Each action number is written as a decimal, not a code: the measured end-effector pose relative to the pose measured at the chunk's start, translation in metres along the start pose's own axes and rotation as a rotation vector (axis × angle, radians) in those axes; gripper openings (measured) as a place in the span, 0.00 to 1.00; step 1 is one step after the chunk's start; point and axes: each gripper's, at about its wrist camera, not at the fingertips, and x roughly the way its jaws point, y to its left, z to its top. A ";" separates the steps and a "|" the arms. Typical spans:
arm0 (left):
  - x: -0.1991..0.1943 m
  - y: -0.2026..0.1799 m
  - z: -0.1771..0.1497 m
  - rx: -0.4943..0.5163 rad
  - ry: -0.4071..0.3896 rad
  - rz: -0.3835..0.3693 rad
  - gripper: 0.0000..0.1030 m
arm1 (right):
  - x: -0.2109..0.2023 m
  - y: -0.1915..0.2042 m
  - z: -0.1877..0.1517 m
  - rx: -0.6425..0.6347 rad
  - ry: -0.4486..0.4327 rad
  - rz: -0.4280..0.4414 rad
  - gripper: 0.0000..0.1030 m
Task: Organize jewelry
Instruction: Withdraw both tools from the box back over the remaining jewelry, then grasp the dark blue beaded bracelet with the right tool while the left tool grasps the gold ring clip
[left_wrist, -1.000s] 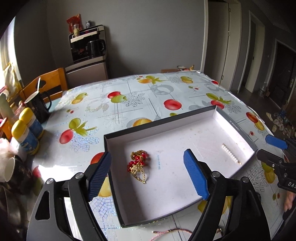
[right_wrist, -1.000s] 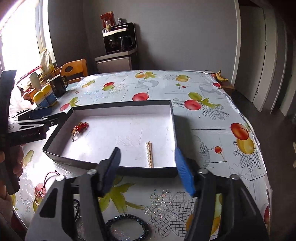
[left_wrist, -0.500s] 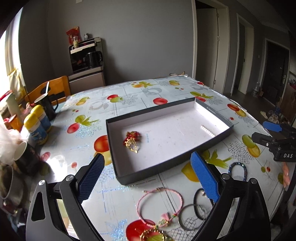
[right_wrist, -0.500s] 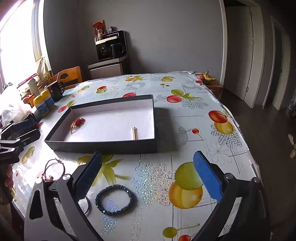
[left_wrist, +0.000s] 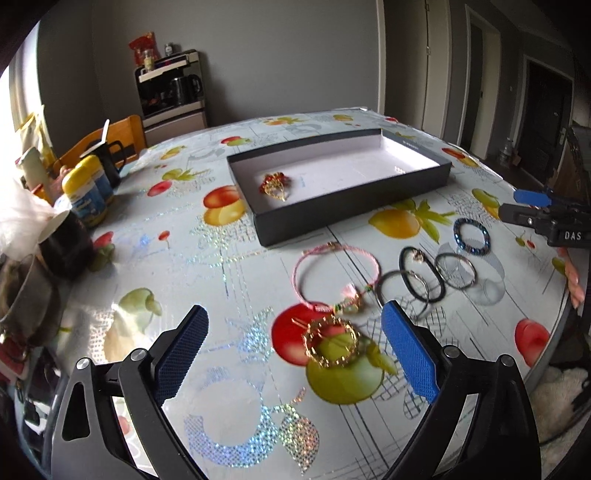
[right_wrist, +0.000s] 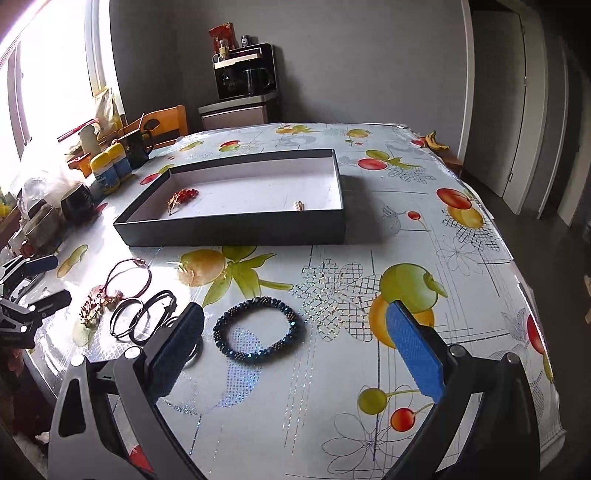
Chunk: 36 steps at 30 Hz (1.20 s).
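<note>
Both grippers' jaws have just been opening and stand wide, with nothing gripped. The left gripper (left_wrist: 293, 356) hovers over a gold chain bracelet (left_wrist: 330, 345) lying on the table (left_wrist: 221, 295); the right gripper (right_wrist: 295, 349) frames a dark beaded bracelet (right_wrist: 258, 328). Both are nearer than the black box (right_wrist: 236, 232), which holds a red-and-gold ornament (left_wrist: 275, 183). A pink cord bracelet (left_wrist: 334, 275) and dark rings (left_wrist: 421, 278) lie just before the box. A coffee machine (right_wrist: 245, 72) stands beyond it, against the grey wall.

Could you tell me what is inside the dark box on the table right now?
Inside the dark box lie a red and gold ornament near one end and a short row of pale beads near the other. The near wall hides part of the beads and floor.
</note>
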 end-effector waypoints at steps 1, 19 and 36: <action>0.002 -0.001 -0.004 0.002 0.016 -0.011 0.94 | 0.002 0.001 -0.002 -0.003 0.005 0.001 0.95; 0.023 -0.020 -0.015 0.026 0.071 -0.015 0.91 | 0.022 0.007 -0.017 -0.032 0.086 0.003 0.77; 0.022 -0.020 -0.016 0.024 0.044 -0.064 0.42 | 0.036 0.015 -0.011 -0.087 0.127 -0.037 0.07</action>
